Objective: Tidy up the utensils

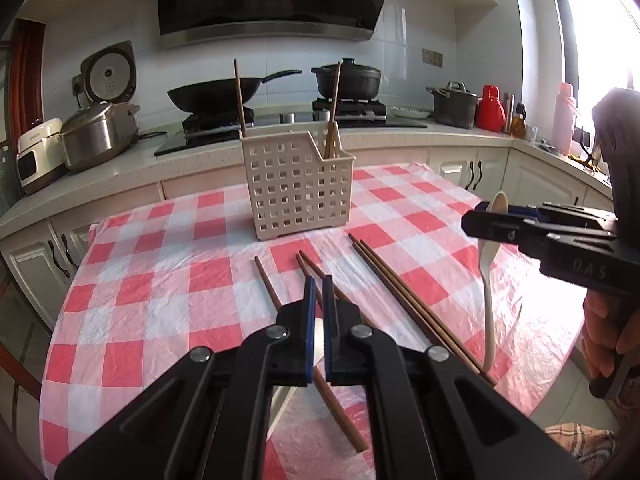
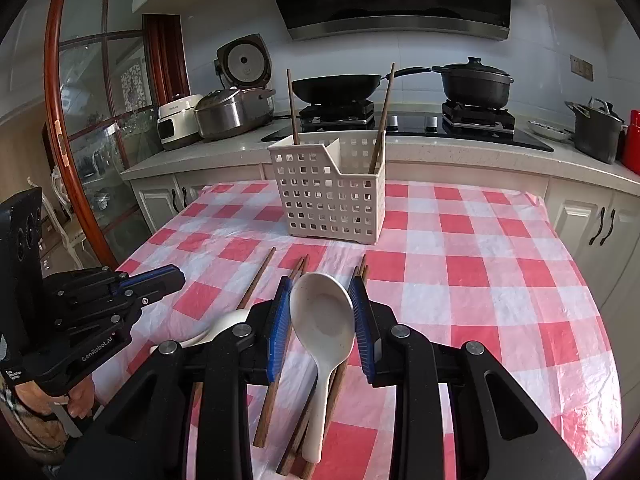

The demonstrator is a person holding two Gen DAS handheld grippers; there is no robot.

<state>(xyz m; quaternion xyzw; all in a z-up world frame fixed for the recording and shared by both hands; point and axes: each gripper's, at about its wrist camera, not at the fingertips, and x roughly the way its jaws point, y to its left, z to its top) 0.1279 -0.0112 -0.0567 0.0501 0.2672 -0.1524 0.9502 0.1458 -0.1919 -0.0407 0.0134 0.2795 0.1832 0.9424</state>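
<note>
My right claw [image 2: 322, 316] grips a white spoon [image 2: 322, 320] by its bowl, lifted above the checked counter [image 2: 480, 280], handle hanging down over the loose chopsticks [image 1: 400, 300]. My left claw [image 1: 318, 312] hovers nearly clenched and empty, low over the near edge. Two chopsticks [image 2: 380, 120] already stand in the perforated basket [image 2: 332, 200] toward the counter's far edge; several more lie flat before it, and a second white spoon [image 2: 208, 330] rests at the near left. By my reckoning, the job is barely a third done.
</note>
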